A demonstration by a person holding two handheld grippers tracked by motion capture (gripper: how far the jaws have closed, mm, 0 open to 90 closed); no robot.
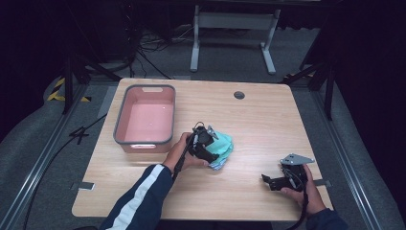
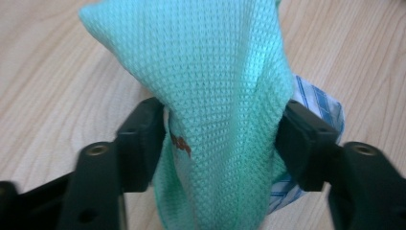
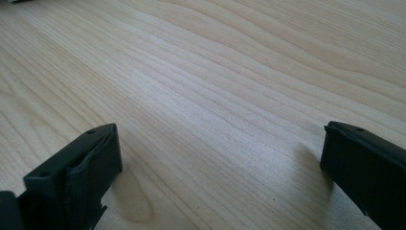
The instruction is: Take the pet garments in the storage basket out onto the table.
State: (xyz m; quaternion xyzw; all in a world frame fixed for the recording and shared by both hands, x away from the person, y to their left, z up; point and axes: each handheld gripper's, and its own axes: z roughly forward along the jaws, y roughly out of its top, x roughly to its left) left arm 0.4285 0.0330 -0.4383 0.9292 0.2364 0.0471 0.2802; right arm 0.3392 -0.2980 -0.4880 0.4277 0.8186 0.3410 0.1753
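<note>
Pink basin [image 1: 143, 117] sitting at left of worktop [image 1: 258, 120], just beside my left hand. My left gripper [image 1: 207, 143] resting over teal cloth [image 2: 225, 110] at worktop centre; jaws partly apart, loosely flanking bunched fold running straight ahead. My right gripper [image 1: 268, 181] idling wide open, well apart at right.

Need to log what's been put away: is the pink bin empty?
Empty: the pink bin shows only bare floor; the green cloth lies outside it.
</note>
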